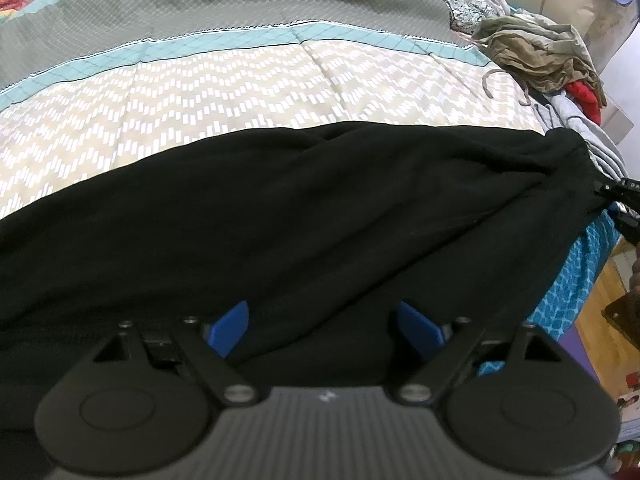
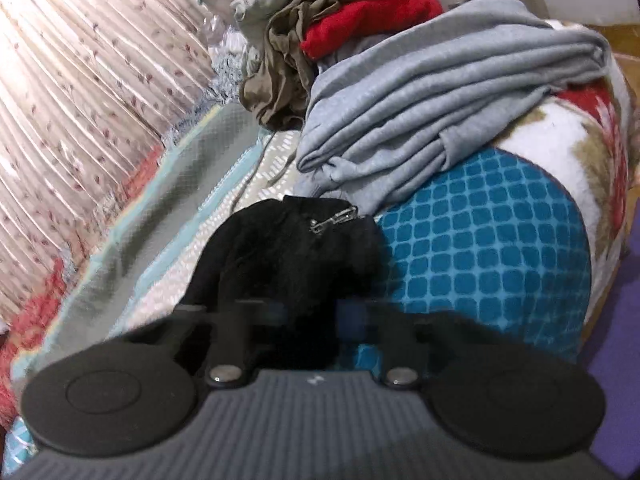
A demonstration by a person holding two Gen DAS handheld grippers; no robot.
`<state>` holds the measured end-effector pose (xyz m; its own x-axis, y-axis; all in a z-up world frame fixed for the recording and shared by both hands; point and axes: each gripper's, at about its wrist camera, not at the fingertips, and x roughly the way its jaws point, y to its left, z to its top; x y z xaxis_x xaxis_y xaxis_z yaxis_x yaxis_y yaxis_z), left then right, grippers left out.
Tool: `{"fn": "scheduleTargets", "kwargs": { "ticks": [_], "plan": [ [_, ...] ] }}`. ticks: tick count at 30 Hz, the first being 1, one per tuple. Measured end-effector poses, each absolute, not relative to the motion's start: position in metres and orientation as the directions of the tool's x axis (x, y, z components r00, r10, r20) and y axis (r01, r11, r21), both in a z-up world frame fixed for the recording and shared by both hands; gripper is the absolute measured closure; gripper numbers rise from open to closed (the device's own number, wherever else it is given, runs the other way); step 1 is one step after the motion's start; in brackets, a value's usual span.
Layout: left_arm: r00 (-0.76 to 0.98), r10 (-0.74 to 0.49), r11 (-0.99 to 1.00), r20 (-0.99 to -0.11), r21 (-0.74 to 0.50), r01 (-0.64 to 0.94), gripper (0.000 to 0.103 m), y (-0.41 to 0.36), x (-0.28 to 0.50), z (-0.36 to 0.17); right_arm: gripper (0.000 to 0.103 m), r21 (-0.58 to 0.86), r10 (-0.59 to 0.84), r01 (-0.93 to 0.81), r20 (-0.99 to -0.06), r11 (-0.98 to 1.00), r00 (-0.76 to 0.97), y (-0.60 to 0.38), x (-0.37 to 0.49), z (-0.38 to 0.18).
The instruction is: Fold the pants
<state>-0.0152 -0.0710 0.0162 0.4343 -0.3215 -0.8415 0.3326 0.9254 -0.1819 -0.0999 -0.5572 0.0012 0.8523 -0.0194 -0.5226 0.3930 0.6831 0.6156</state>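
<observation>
Black pants (image 1: pixel 280 216) lie spread across the patterned quilt (image 1: pixel 240 96) in the left wrist view. My left gripper (image 1: pixel 324 320) stands open over their near edge, blue pads (image 1: pixel 230 326) wide apart with cloth lying loose between them. The pants' right corner is drawn taut to my right gripper (image 1: pixel 618 196) at the frame's right edge. In the right wrist view that corner of the pants (image 2: pixel 288 248) is bunched, with a metal clasp (image 2: pixel 336 218) on top. My right gripper (image 2: pixel 300 320) is blurred and shut on this black cloth.
A grey garment (image 2: pixel 440 100), a red one (image 2: pixel 368 16) and an olive one (image 2: pixel 280 80) are heaped beyond the pants' corner. A blue checked blanket (image 2: pixel 480 240) hangs over the bed's edge. Wooden floor (image 1: pixel 612 288) shows at the right.
</observation>
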Motion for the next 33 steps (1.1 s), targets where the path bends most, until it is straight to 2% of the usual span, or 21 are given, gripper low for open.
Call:
{"fn": "scheduleTargets", "kwargs": {
  "ticks": [2, 5, 6, 7, 9, 11, 14, 15, 16, 17, 18, 19, 20, 27, 30, 33],
  "plan": [
    [0.433, -0.319, 0.926, -0.843, -0.180, 0.330, 0.018, -0.071, -0.015, 0.016, 0.090, 0.588, -0.069, 0.388, -0.491, 0.710, 0.869, -0.550, -0.110, 0.015],
    [0.432, -0.316, 0.928, -0.845, -0.179, 0.328, 0.018, -0.072, -0.014, 0.016, 0.090, 0.490, -0.175, 0.345, -0.360, 0.800, 0.916, -0.531, -0.135, 0.043],
    [0.431, -0.316, 0.927, -0.845, -0.179, 0.328, 0.018, -0.073, -0.013, 0.016, 0.090, 0.453, -0.205, 0.370, -0.372, 0.811, 0.905, -0.531, -0.135, 0.040],
    [0.430, -0.319, 0.926, -0.845, -0.182, 0.330, 0.018, -0.074, -0.013, 0.016, 0.090, 0.442, -0.215, 0.411, -0.428, 0.797, 0.878, -0.538, -0.130, 0.030],
    [0.429, -0.316, 0.924, -0.846, -0.173, 0.340, 0.018, -0.076, -0.013, 0.015, 0.090, 0.524, -0.169, 0.493, -0.547, 0.695, 0.820, -0.562, -0.124, -0.004],
    [0.432, -0.319, 0.924, -0.844, -0.175, 0.341, 0.018, -0.075, -0.015, 0.016, 0.090, 0.608, -0.148, 0.469, -0.502, 0.640, 0.852, -0.569, -0.136, -0.009],
    [0.429, -0.333, 0.923, -0.840, -0.196, 0.332, 0.018, -0.072, -0.013, 0.017, 0.085, 0.602, -0.143, 0.463, -0.501, 0.650, 0.853, -0.566, -0.138, -0.004],
    [0.430, -0.337, 0.922, -0.837, -0.201, 0.330, 0.018, -0.071, -0.013, 0.018, 0.079, 0.615, -0.130, 0.456, -0.499, 0.643, 0.857, -0.569, -0.139, -0.003],
    [0.434, -0.345, 0.921, -0.833, -0.210, 0.329, 0.018, -0.070, -0.013, 0.019, 0.069, 0.646, -0.109, 0.442, -0.488, 0.622, 0.866, -0.574, -0.141, -0.005],
    [0.437, -0.357, 0.918, -0.825, -0.223, 0.329, 0.018, -0.069, -0.013, 0.021, 0.065, 0.690, -0.084, 0.424, -0.469, 0.586, 0.879, -0.580, -0.139, -0.007],
    [0.441, -0.368, 0.915, -0.818, -0.235, 0.328, 0.018, -0.067, -0.013, 0.023, 0.066, 0.708, -0.073, 0.424, -0.469, 0.564, 0.880, -0.582, -0.139, -0.008],
    [0.445, -0.376, 0.914, -0.813, -0.245, 0.323, 0.018, -0.066, -0.012, 0.025, 0.080, 0.702, -0.068, 0.433, -0.484, 0.565, 0.873, -0.581, -0.136, -0.007],
    [0.450, -0.382, 0.914, -0.808, -0.258, 0.312, 0.019, -0.063, -0.011, 0.027, 0.087, 0.681, -0.063, 0.435, -0.498, 0.589, 0.865, -0.578, -0.131, -0.002],
    [0.467, -0.497, 0.865, -0.731, -0.457, 0.206, 0.021, -0.026, -0.002, 0.048, 0.088, 0.677, 0.017, 0.252, -0.364, 0.692, 0.931, -0.540, -0.134, 0.056],
    [0.473, -0.572, 0.810, -0.670, -0.554, 0.194, 0.021, -0.011, -0.001, 0.057, 0.088, 0.616, 0.107, 0.120, -0.320, 0.778, 0.941, -0.503, -0.133, 0.082],
    [0.472, -0.624, 0.760, -0.623, -0.625, 0.179, 0.020, -0.003, -0.001, 0.061, 0.088, 0.506, 0.215, -0.025, -0.320, 0.862, 0.923, -0.452, -0.129, 0.097]
  ]
}}
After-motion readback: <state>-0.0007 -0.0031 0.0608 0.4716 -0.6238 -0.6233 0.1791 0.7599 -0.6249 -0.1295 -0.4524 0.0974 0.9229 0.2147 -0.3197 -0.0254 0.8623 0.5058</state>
